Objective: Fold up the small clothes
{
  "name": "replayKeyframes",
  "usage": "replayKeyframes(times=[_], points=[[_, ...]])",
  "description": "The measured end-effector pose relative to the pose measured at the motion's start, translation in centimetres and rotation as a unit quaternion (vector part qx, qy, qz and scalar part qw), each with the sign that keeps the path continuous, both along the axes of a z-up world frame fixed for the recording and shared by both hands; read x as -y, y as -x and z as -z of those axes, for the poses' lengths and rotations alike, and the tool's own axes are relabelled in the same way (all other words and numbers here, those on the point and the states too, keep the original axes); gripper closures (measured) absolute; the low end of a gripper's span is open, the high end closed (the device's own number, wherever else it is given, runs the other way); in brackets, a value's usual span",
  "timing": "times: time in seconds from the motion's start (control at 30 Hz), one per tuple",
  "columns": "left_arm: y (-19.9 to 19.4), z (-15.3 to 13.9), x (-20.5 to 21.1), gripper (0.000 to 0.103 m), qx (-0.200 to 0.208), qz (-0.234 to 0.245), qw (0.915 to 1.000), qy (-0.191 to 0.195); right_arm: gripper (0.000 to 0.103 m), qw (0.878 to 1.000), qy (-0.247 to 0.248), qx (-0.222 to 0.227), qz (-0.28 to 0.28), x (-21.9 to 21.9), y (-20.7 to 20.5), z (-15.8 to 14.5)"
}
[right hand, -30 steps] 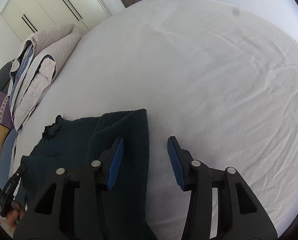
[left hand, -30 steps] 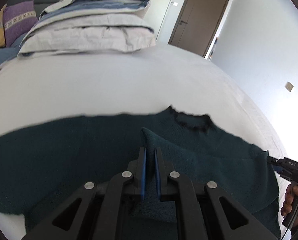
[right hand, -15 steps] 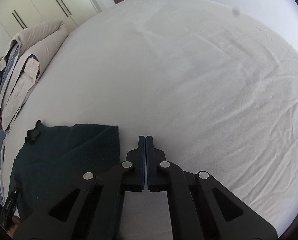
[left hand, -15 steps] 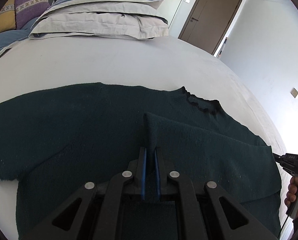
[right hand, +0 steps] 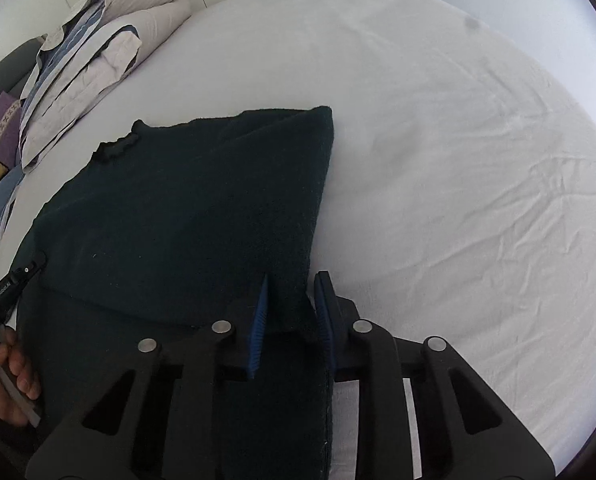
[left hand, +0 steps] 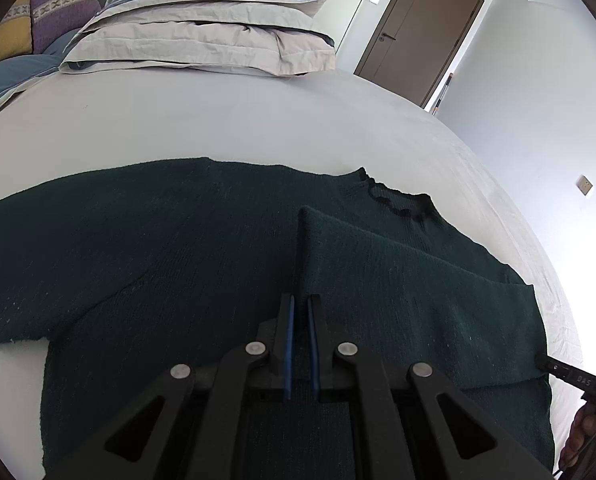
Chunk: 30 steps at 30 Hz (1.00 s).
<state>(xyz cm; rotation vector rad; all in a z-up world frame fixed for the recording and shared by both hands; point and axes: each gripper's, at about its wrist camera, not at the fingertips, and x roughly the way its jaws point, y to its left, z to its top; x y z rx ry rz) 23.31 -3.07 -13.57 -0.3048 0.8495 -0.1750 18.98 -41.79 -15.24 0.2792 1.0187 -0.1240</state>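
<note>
A dark green sweater (left hand: pixel 178 248) lies spread on the white bed sheet (right hand: pixel 457 160), with one sleeve (left hand: pixel 377 264) folded across its chest. My left gripper (left hand: pixel 300 312) is shut on the end of that folded sleeve, low over the body. In the right wrist view the sweater (right hand: pixel 186 208) has a straight folded side. My right gripper (right hand: pixel 292 288) stands over that edge with its jaws opening a little. The dark cloth shows between them and lies flat, not pinched. Each view catches the other gripper: the right gripper (left hand: pixel 569 376), and the left gripper (right hand: pixel 14 280) with a hand (right hand: pixel 6 376).
A stack of folded grey and blue bedding (left hand: pixel 202 32) sits at the head of the bed, also in the right wrist view as the bedding (right hand: pixel 82 64). Purple and yellow cushions (left hand: pixel 62 12) lie beside it. A brown door (left hand: pixel 417 36) stands behind. Wrinkled sheet stretches to the right of the sweater.
My right gripper let go of the sleeve, shut over bare sheet, then moved left over the sweater's folded edge and parted slightly. The left gripper laid the sleeve down flatter.
</note>
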Motion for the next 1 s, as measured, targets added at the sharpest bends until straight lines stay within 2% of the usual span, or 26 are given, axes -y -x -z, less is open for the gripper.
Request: replayKeyframes(times=[0.1,0.33,0.47,0.57,0.73,0.8,0.87,0.9,0.93,1.0], points=[[0.2,-0.1,-0.2,0.098,-0.003,0.001,1.0000,0.005,0.096,1.000,0.012,0.000,0.007,-0.6,0.0,-0.5],[0.9,0.1,0.8,0.098,-0.010,0.012,0.9998,0.011,0.097,1.000,0.019,-0.004,0.012,1.9,0.6,-1.0],[0.8,1.0,1.1,0.098,-0.015,0.014,0.9998,-0.002,0.098,1.000,0.007,-0.006,0.018,3.0,1.0,0.8],[0.3,1.5,0.7,0.096,-0.019,0.012,0.9997,0.001,0.098,1.000,-0.001,0.016,0.015,3.5,1.2,1.8],[-0.2,1.5,0.6,0.096,-0.028,0.020,0.9994,0.002,0.094,0.999,0.041,0.017,-0.004,2.2,1.0,1.0],[0.4,0.4,-0.4,0.083,-0.026,0.015,0.9994,0.020,0.084,0.999,0.026,0.025,0.021,2.4,1.7,-0.8],[1.4,-0.9,-2.0,0.043,-0.009,-0.006,0.9994,0.033,0.082,0.997,0.021,0.067,0.041,1.9,3.1,-3.1],[2.1,-1.6,-3.0,0.039,0.000,-0.019,0.9991,0.039,0.075,0.995,0.026,0.080,0.044,1.4,3.7,-3.9],[2.7,-2.4,-4.1,0.038,0.010,-0.025,0.9987,0.044,0.062,0.995,0.031,0.087,0.042,0.7,4.0,-4.5],[4.1,-3.5,-6.5,0.037,0.021,-0.029,0.9981,0.050,0.052,0.994,0.040,0.095,0.024,-1.2,4.7,-5.4]])
